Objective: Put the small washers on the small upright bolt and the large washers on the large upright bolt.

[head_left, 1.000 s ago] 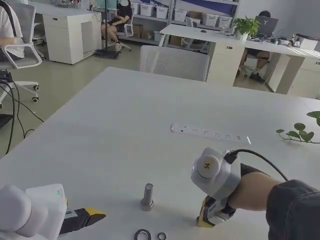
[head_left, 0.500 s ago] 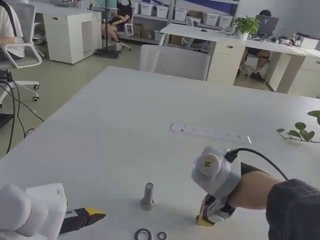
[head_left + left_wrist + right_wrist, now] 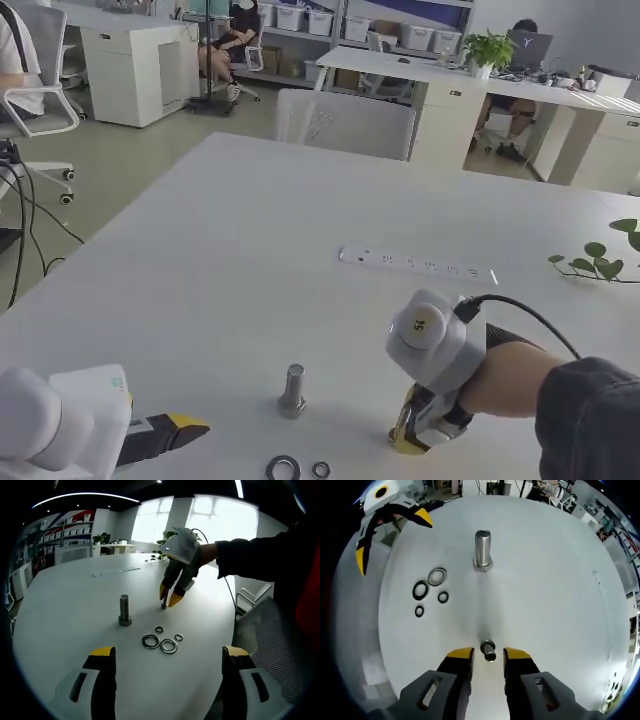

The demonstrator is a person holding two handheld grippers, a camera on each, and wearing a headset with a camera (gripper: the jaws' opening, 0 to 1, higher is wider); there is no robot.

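The large bolt (image 3: 292, 390) stands upright on the white table (image 3: 230, 250), also seen in the left gripper view (image 3: 124, 610) and the right gripper view (image 3: 483, 550). Two large washers (image 3: 150, 641) (image 3: 168, 646) and two small washers (image 3: 159, 629) (image 3: 178, 637) lie flat near it. My right gripper (image 3: 488, 655) is open a little, its jaws on either side of the small upright bolt (image 3: 488, 650) with a thin gap each side. My left gripper (image 3: 169, 652) is wide open and holds nothing, just short of the washers.
A white power strip (image 3: 415, 264) lies further back on the table. A leafy sprig (image 3: 600, 258) reaches in at the right edge. A chair (image 3: 345, 122) stands at the far side. The right gripper's cable (image 3: 520, 312) trails to the right.
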